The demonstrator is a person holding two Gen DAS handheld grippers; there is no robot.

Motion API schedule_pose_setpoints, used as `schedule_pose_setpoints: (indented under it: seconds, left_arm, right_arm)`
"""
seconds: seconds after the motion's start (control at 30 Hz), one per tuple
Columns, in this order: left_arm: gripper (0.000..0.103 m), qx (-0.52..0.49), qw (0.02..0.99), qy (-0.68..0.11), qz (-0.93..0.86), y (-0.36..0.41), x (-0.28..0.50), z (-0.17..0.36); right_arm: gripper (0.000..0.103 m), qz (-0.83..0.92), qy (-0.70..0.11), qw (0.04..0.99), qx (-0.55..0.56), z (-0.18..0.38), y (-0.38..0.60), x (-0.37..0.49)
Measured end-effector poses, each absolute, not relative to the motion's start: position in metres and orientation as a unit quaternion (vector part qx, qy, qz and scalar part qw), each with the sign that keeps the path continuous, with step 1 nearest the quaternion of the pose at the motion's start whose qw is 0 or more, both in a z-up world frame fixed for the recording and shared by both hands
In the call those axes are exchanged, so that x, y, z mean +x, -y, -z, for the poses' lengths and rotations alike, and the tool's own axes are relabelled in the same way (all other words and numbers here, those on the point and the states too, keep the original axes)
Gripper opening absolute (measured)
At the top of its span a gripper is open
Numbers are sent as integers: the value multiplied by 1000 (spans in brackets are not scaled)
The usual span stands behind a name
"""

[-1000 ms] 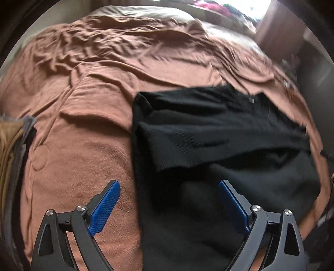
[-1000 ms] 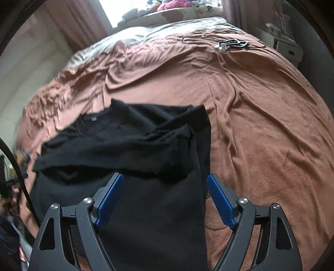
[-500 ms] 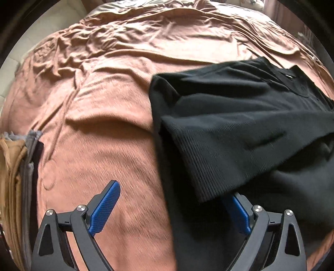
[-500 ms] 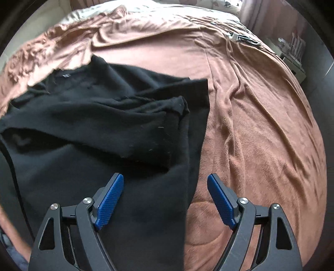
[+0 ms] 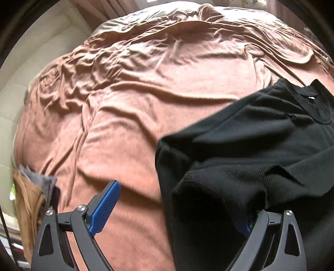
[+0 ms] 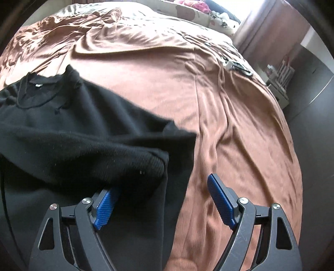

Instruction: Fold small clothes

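A black sweater (image 5: 261, 146) lies flat on the brown bedspread (image 5: 146, 104), its sleeves folded across the body. My left gripper (image 5: 173, 210) stands open over the sweater's left side edge. Its left pad (image 5: 104, 208) is above the bedspread, and the ribbed sleeve cuff (image 5: 200, 179) partly hides the right one. In the right wrist view the sweater (image 6: 73, 129) shows its neckline (image 6: 35, 93) at the far left. My right gripper (image 6: 165, 200) is open astride the sweater's right edge, below the other cuff (image 6: 154, 164), and presses nothing.
Folded tan and grey clothes (image 5: 29, 204) are stacked at the bed's left edge. Small dark objects (image 6: 240, 67) lie on the bedspread (image 6: 240, 135) far right, with a nightstand (image 6: 279, 83) beyond. Pillows and bright clothes (image 6: 198, 6) sit at the head.
Both grippers have come lower and nearer to the sweater's side edges, each swinging outward. The cuffs now loom just ahead of the jaws. The jaws have stayed as wide as before.
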State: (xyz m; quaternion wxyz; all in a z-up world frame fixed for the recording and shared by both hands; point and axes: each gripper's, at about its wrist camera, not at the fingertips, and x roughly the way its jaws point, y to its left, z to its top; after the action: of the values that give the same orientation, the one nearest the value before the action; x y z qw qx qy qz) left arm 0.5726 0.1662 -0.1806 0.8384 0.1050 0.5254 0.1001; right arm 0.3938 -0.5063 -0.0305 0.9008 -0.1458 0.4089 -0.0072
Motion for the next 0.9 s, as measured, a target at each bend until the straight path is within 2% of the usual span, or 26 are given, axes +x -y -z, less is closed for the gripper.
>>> schedule_pose_setpoints:
  seconds: [0.3, 0.5, 0.63, 0.7, 0.73, 0.8, 0.9]
  left_arm:
    - [93, 98, 859, -485, -129, -179, 603, 159]
    - [83, 46, 885, -459, -69, -182, 596, 137]
    - [71, 4, 887, -461, -18, -180, 592, 134]
    - [64, -26, 880, -475, 2, -181, 594, 139]
    - [61, -41, 875, -483, 11, -183, 594, 142]
    - [61, -54, 868, -493, 15, -183, 595, 148]
    - [61, -60, 861, -505, 11, -185, 596, 155]
  right_arm:
    - [81, 25, -366, 920, -138, 9, 508, 424]
    - [81, -12, -347, 935, -68, -3, 523, 412]
    - [81, -61, -347, 936, -23, -2, 537, 400]
    - [78, -89, -351, 932, 5, 0, 546, 397]
    - [74, -100, -353, 930, 15, 1, 550, 396]
    - [66, -125, -361, 923, 39, 2, 558, 401]
    - [65, -142, -373, 916, 47, 0, 568, 416]
